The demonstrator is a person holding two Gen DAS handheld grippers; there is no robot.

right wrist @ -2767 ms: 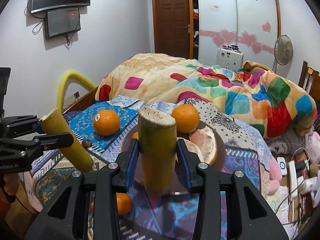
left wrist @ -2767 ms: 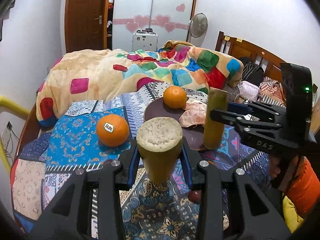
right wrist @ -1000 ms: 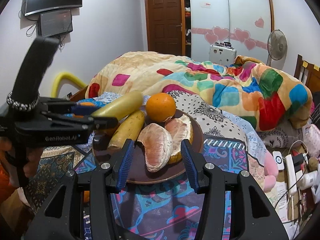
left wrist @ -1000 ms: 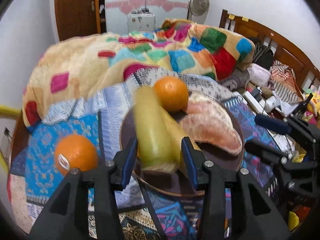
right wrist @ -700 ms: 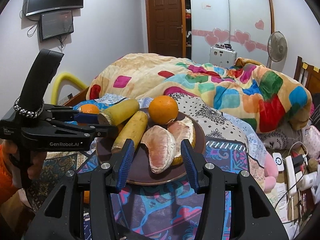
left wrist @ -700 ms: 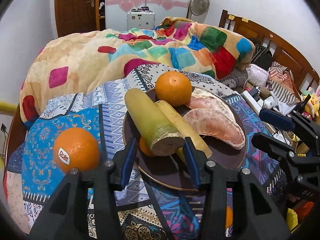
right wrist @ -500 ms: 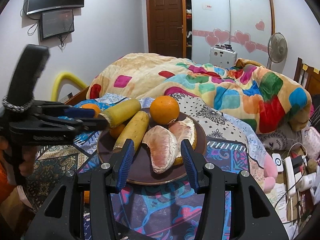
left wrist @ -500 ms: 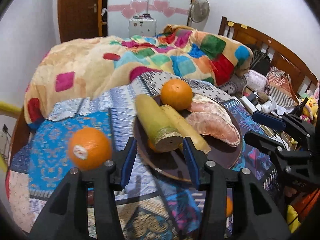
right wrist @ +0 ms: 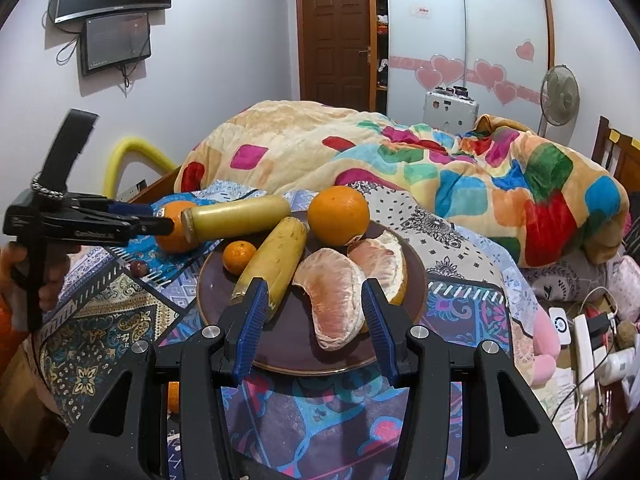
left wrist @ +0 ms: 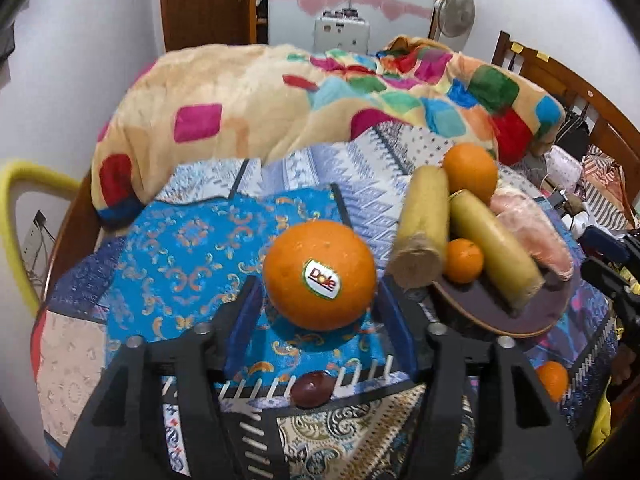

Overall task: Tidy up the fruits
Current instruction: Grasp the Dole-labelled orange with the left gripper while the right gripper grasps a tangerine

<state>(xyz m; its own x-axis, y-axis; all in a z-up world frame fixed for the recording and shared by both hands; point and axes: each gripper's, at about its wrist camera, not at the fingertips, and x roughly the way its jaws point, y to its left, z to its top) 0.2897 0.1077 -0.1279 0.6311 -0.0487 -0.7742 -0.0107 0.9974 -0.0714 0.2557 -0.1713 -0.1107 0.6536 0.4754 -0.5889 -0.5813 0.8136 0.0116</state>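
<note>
A large orange with a Dole sticker [left wrist: 319, 274] lies on the blue patterned bedspread. My left gripper [left wrist: 319, 308] is open with its jaws on either side of it. A dark round plate [right wrist: 412, 276] holds two yellow-green cane pieces [right wrist: 240, 216] [right wrist: 272, 262], a large orange [right wrist: 338, 214], a small orange [right wrist: 239, 257] and two peeled pomelo segments [right wrist: 334, 302]. My right gripper [right wrist: 314, 324] is open and empty above the plate's near edge. The plate also shows in the left wrist view [left wrist: 532, 320].
A small dark red fruit [left wrist: 312, 390] lies below the Dole orange. Another small orange [left wrist: 552, 380] lies on the bedspread by the plate. A colourful quilt [right wrist: 400, 152] is heaped behind. Chargers and cables [right wrist: 588, 340] lie at the right.
My left gripper let go of the cane piece on the plate, then moved left and down around the Dole orange. My right gripper, empty since one second ago, has stayed above the plate.
</note>
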